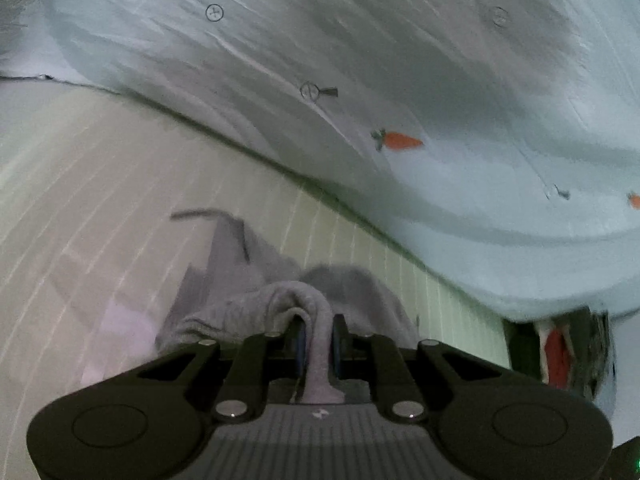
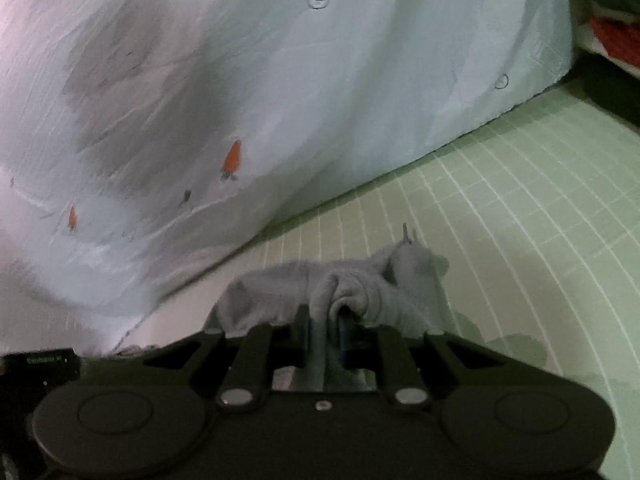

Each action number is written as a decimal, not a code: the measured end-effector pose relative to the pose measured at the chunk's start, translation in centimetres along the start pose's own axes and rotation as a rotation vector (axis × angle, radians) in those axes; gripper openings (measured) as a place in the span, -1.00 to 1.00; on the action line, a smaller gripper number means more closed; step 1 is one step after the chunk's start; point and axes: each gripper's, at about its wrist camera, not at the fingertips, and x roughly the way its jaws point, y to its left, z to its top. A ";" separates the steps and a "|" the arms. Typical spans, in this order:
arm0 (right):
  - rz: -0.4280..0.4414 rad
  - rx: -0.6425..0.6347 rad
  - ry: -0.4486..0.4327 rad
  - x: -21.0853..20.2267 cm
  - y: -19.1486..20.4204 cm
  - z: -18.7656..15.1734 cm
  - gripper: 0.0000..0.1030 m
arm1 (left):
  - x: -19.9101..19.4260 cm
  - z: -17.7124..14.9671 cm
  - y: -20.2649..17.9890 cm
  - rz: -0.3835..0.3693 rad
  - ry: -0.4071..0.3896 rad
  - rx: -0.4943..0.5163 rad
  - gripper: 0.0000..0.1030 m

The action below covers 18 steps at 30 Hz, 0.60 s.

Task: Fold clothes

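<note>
The left gripper (image 1: 318,344) has its fingers (image 1: 299,346) drawn nearly together, clamped on a bunched fold of the grey garment (image 1: 256,280). The cloth runs up between the blue pads, loops over the tips and drops away in front, so that the rest of it hangs and trails onto the green mat (image 1: 120,184) with its white grid lines. A thin dark edge or cord of the garment sticks out at the far end.

The right gripper (image 2: 326,334) shows the same hold: its fingers (image 2: 346,336) stand almost closed on another gathered part of the grey garment (image 2: 320,280), which bulges in thick rolls just ahead of the tips and stretches to the right, where a small pointed end stands up. Its shadow falls on the mat (image 2: 520,200) beneath it.

Behind the garment in both views lies a large pale blue sheet (image 1: 440,60) printed with small orange carrots (image 1: 400,141) and round line-drawn marks. It rises in rumpled folds and its edge lies on the mat close to the held cloth, filling most of the space ahead of the fingers. At the far side, beyond the sheet's end, sits a dark pile with something red and white (image 2: 616,32) in it, too blurred to tell apart
</note>
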 end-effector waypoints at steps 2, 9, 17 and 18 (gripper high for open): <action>0.002 0.059 0.004 2.5 -1.2 1.1 -0.62 | 2.4 1.7 1.0 0.022 0.013 -0.036 -0.69; -0.092 0.092 -0.138 3.8 -1.7 4.0 0.01 | 3.3 4.6 1.9 0.102 -0.096 0.025 0.05; -0.215 -0.153 -0.053 4.1 -0.7 0.3 0.01 | 4.0 2.0 3.2 0.235 -0.039 0.152 0.31; -0.225 -0.166 -0.030 4.5 -0.7 -0.4 0.01 | 4.5 1.7 3.4 0.247 -0.019 0.153 0.33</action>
